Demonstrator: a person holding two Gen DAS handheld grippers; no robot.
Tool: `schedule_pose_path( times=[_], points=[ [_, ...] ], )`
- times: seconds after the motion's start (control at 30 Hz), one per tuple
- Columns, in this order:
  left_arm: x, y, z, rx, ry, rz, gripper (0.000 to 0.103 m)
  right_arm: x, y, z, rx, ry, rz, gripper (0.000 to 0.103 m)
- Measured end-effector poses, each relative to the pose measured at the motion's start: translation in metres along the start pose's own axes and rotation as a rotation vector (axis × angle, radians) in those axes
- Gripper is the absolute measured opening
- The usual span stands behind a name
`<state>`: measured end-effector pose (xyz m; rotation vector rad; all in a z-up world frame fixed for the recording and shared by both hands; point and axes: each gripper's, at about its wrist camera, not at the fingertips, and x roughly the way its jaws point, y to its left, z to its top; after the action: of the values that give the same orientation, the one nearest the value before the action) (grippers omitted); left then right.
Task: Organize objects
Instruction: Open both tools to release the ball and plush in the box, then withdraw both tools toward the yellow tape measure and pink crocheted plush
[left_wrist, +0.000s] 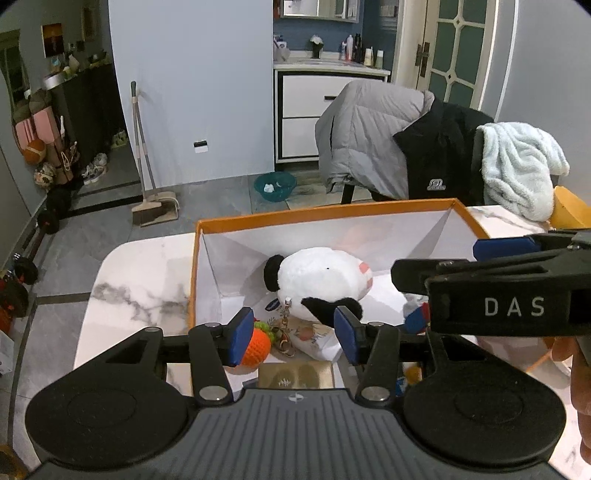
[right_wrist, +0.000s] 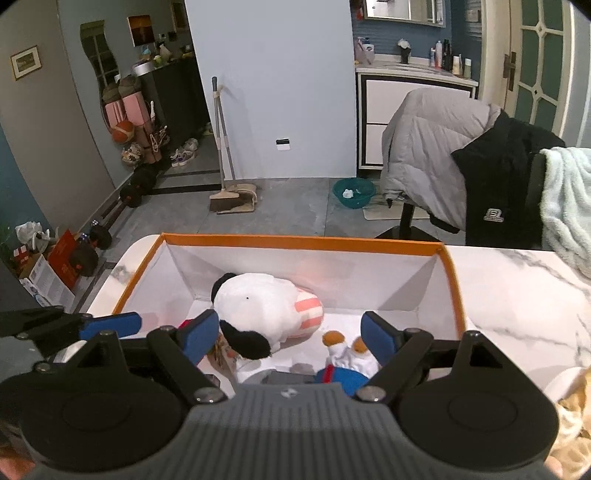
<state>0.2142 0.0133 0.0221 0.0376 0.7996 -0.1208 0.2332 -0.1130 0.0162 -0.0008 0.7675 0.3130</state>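
Overhead, left gripper (left_wrist: 293, 332) and right gripper (right_wrist: 297, 336) are both hovering agape, empty, above the orange box (right_wrist: 303, 242); plush dog (right_wrist: 266, 310) is lying just ahead of their fingers.

Plush dog (right_wrist: 266, 310) fills box (right_wrist: 295, 242) middle; far right corner lies open.

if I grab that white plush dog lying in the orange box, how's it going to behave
The plush dog looks soft and stuffed, so it will probably squash between the pads and feel light for its bulk. Its black ear looks floppy and would likely dangle. Fuzzy fabric should resist slipping.
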Motion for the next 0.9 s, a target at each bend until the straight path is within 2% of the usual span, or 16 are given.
schedule_pose_path(
  times=[0.47, 0.63, 0.9],
  points=[
    [-0.076, -0.017, -0.019, 0.028, -0.059, -0.040, 0.057, -0.098, -0.007, -0.028, -0.043, -0.042, -0.005, 0.085],
    [-0.088, -0.022, -0.037, 0.038, -0.042, -0.049, 0.057, -0.121, -0.015, -0.049, -0.036, -0.033, -0.006, 0.085],
    [-0.090, -0.038, -0.076, 0.128, 0.007, -0.071, 0.058, -0.142, -0.036, -0.091, -0.010, 0.013, -0.022, 0.085]
  ],
)
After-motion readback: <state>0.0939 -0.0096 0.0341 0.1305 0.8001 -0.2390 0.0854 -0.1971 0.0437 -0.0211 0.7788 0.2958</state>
